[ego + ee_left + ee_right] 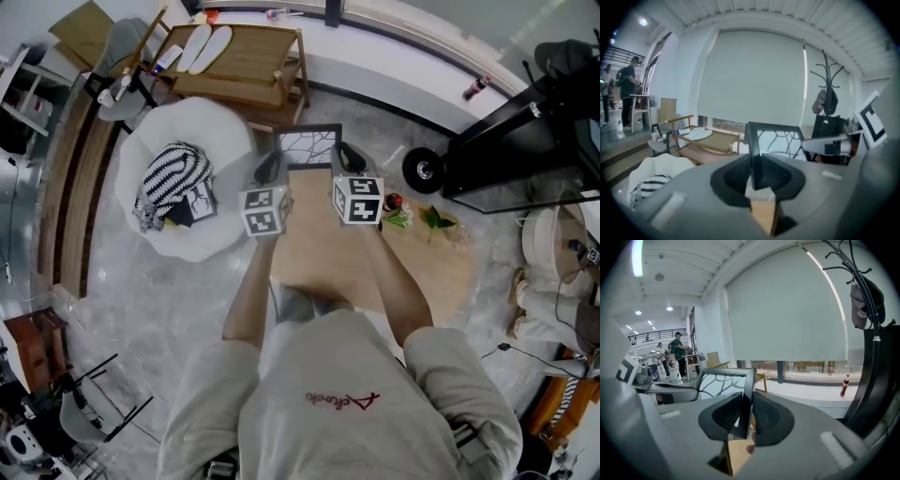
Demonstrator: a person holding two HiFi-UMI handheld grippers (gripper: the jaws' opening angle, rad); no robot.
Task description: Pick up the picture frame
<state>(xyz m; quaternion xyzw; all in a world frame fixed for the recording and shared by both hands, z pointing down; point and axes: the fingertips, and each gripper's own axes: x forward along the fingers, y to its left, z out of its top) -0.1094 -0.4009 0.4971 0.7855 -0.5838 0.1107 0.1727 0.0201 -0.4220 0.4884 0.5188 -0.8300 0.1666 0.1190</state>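
Observation:
The picture frame (307,145) is black-edged with a branching line pattern on white, and it hangs in the air over the far edge of the round wooden table (422,272). My left gripper (272,171) is shut on its left side bar and my right gripper (345,161) on its right side bar. In the left gripper view, the frame (774,136) stands upright with its left bar pinched in my left gripper (757,168). In the right gripper view, the right bar of the frame (723,380) is clamped in my right gripper (746,414).
A white chair (225,131) with a striped cushion (172,178) stands left of the table, a wooden rack (239,61) behind it. Small plants (433,220) lie on the table's right. A black wheeled stand (511,141), a cola bottle (844,385) and a coat rack (827,101) are to the right.

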